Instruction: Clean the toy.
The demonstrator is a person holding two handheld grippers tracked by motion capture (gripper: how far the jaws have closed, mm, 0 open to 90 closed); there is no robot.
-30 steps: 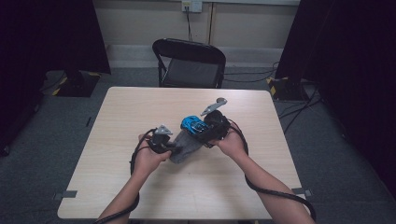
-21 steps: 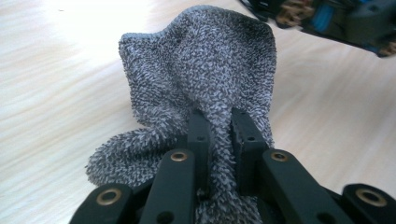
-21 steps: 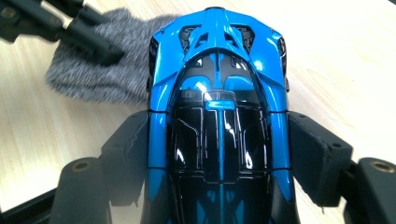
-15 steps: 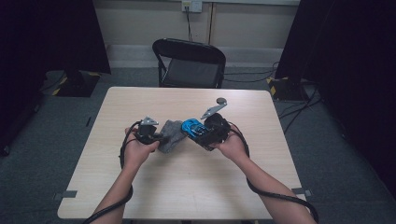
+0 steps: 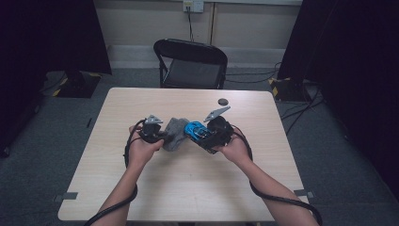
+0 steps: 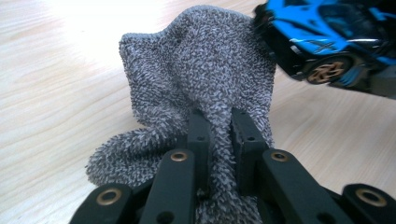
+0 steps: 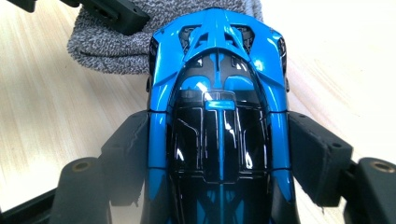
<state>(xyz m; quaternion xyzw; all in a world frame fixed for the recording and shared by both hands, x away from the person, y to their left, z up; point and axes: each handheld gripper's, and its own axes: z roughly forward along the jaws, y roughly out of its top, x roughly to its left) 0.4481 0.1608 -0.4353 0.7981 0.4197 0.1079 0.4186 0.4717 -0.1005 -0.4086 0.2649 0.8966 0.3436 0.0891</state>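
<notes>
The left gripper, pinching the grey cloth, pulls back off the blue toy car clamped in the right gripper, so this wipe stroke looks finished.

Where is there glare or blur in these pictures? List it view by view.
High view: dim, dark surroundings, table evenly lit. Left gripper view: tabletop washed out at top left, grey cloth sharp, blue toy car slightly soft. Right gripper view: highlights glint on the car's glossy roof.
</notes>
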